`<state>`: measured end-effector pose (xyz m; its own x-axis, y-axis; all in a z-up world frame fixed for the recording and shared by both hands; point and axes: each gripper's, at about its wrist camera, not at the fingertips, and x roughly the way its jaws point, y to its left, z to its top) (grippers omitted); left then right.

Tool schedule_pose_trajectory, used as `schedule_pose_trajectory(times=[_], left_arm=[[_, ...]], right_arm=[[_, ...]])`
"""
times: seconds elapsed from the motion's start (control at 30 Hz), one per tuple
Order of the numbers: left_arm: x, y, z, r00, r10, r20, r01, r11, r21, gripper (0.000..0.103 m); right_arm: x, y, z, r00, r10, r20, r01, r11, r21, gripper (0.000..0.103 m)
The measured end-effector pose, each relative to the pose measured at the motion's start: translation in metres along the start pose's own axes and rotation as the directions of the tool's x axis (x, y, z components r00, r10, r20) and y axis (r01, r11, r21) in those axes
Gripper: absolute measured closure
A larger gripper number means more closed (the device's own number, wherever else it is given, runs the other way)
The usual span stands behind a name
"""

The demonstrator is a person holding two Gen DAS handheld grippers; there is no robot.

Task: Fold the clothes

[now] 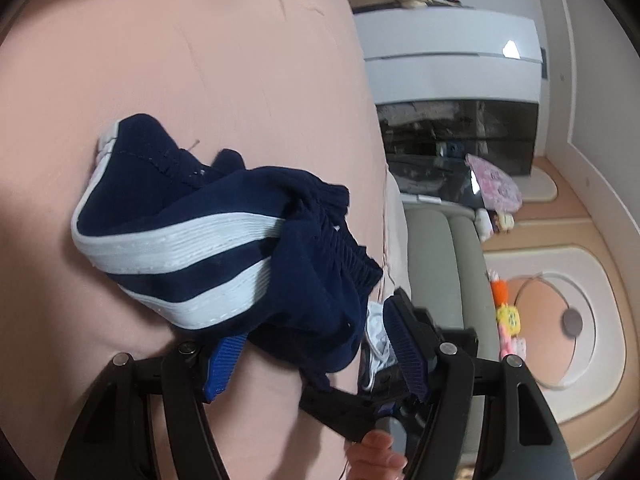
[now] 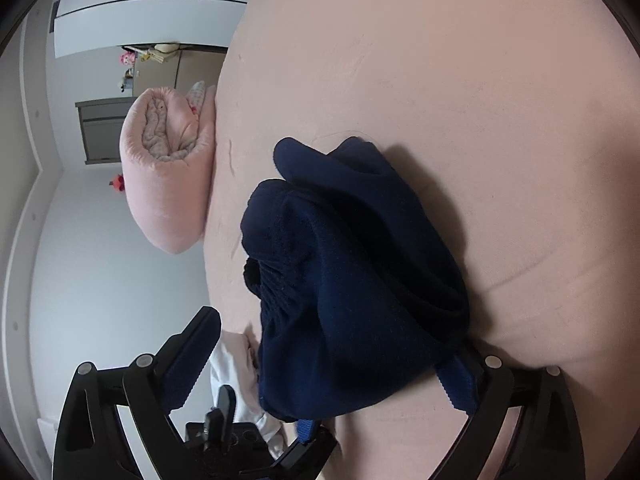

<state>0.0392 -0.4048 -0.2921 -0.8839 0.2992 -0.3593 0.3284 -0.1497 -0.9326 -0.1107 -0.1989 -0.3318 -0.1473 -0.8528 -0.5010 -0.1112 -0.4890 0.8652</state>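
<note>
Navy shorts with white side stripes (image 1: 224, 248) lie bunched on the pink bed sheet (image 1: 200, 80). In the left wrist view my left gripper (image 1: 316, 352) is open, its blue-padded fingers (image 1: 224, 364) on either side of the elastic waistband end. The other gripper shows just below it in this view. In the right wrist view the same navy shorts (image 2: 352, 280) fill the middle. My right gripper (image 2: 324, 364) is open too, with the cloth lying between its fingers (image 2: 456, 384). Neither gripper pinches the fabric.
A rolled pink blanket (image 2: 172, 184) lies at the bed's edge. Beyond the edge stand a white cabinet (image 1: 448, 56), a dark TV (image 1: 460, 136), a grey couch (image 1: 444, 264) and soft toys (image 1: 508, 320). A hand (image 1: 376, 456) holds a gripper.
</note>
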Motion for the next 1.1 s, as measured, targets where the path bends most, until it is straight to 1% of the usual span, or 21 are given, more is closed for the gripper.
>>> schedule_pose_trajectory(times=[0.1, 0.17, 0.23, 0.33, 0.43, 0.47, 0.53, 0.57, 0.6, 0.63, 0.67, 0.7, 0.73, 0.8, 0.87, 0.97, 1.03, 1.1], left_arm=[[-0.001, 0.000, -0.002, 1.000, 0.005, 0.007, -0.005, 1.000, -0.005, 0.037], [-0.004, 0.002, -0.003, 1.000, -0.011, -0.007, 0.011, 1.000, -0.017, 0.037], [-0.009, 0.008, -0.005, 0.999, -0.034, -0.007, 0.033, 0.998, -0.059, 0.037], [-0.023, 0.020, -0.013, 0.997, -0.074, 0.011, 0.075, 0.987, -0.144, 0.037], [-0.029, 0.025, -0.018, 0.996, -0.088, 0.020, 0.090, 0.980, -0.175, 0.037], [-0.029, 0.026, -0.019, 0.996, -0.087, 0.026, 0.091, 0.977, -0.194, 0.037], [-0.029, 0.028, -0.021, 0.996, -0.082, 0.041, 0.089, 0.967, -0.240, 0.037], [-0.029, 0.030, -0.021, 0.996, -0.077, 0.049, 0.088, 0.960, -0.266, 0.037], [-0.028, 0.031, -0.021, 0.996, -0.071, 0.057, 0.084, 0.954, -0.288, 0.037], [-0.024, 0.032, -0.020, 0.997, -0.055, 0.056, 0.069, 0.954, -0.291, 0.037], [-0.018, 0.029, -0.017, 0.998, -0.040, 0.051, 0.052, 0.959, -0.279, 0.037], [-0.015, 0.025, -0.015, 0.998, -0.027, 0.048, 0.039, 0.962, -0.269, 0.037], [-0.012, 0.022, -0.013, 0.999, -0.014, 0.047, 0.026, 0.966, -0.258, 0.037], [-0.007, 0.016, -0.010, 0.998, 0.008, 0.058, 0.006, 0.971, -0.240, 0.037], [-0.002, 0.012, -0.006, 0.997, 0.044, 0.058, -0.030, 0.973, -0.227, 0.037], [0.005, 0.004, -0.003, 0.996, 0.081, 0.042, -0.073, 0.983, -0.168, 0.036], [0.002, 0.005, -0.006, 0.996, 0.073, 0.050, -0.066, 0.988, -0.140, 0.037], [0.000, 0.008, -0.010, 0.996, 0.075, 0.057, -0.068, 0.991, -0.115, 0.039]], right_arm=[[-0.003, -0.003, -0.002, 0.999, 0.021, 0.030, -0.021, 1.000, -0.006, 0.004], [-0.006, -0.006, -0.005, 0.998, 0.047, 0.046, -0.047, 0.999, -0.013, 0.005], [-0.010, -0.009, -0.007, 0.996, 0.066, 0.066, -0.066, 0.998, -0.013, 0.008], [-0.014, -0.013, -0.006, 0.994, 0.083, 0.076, -0.084, 0.996, 0.008, 0.013], [-0.017, -0.019, -0.003, 0.985, 0.157, 0.065, -0.159, 0.987, 0.033, 0.013], [-0.016, -0.021, -0.001, 0.979, 0.193, 0.069, -0.197, 0.979, 0.052, 0.013], [-0.016, -0.028, 0.002, 0.971, 0.222, 0.089, -0.231, 0.966, 0.112, 0.014], [-0.015, -0.032, 0.004, 0.970, 0.222, 0.094, -0.234, 0.962, 0.142, 0.018], [-0.013, -0.035, 0.005, 0.975, 0.204, 0.088, -0.217, 0.962, 0.167, 0.023], [-0.011, -0.037, 0.007, 0.982, 0.175, 0.071, -0.185, 0.965, 0.184, 0.038], [-0.007, -0.041, 0.008, 0.988, 0.143, 0.053, -0.151, 0.968, 0.200, 0.063], [-0.004, -0.047, 0.008, 0.992, 0.119, 0.034, -0.123, 0.969, 0.213, 0.072], [-0.001, -0.055, 0.007, 0.992, 0.125, 0.029, -0.129, 0.965, 0.227, 0.083], [-0.001, -0.063, 0.007, 0.981, 0.189, 0.029, -0.191, 0.955, 0.227, 0.084], [0.000, -0.060, 0.006, 0.983, 0.184, 0.014, -0.183, 0.964, 0.191, 0.084], [0.000, -0.055, 0.003, 0.986, 0.168, 0.003, -0.167, 0.976, 0.139, 0.084], [0.001, -0.055, 0.002, 0.984, 0.175, 0.006, -0.175, 0.977, 0.119, 0.084], [0.002, -0.052, 0.001, 0.984, 0.176, 0.009, -0.176, 0.979, 0.102, 0.084]])
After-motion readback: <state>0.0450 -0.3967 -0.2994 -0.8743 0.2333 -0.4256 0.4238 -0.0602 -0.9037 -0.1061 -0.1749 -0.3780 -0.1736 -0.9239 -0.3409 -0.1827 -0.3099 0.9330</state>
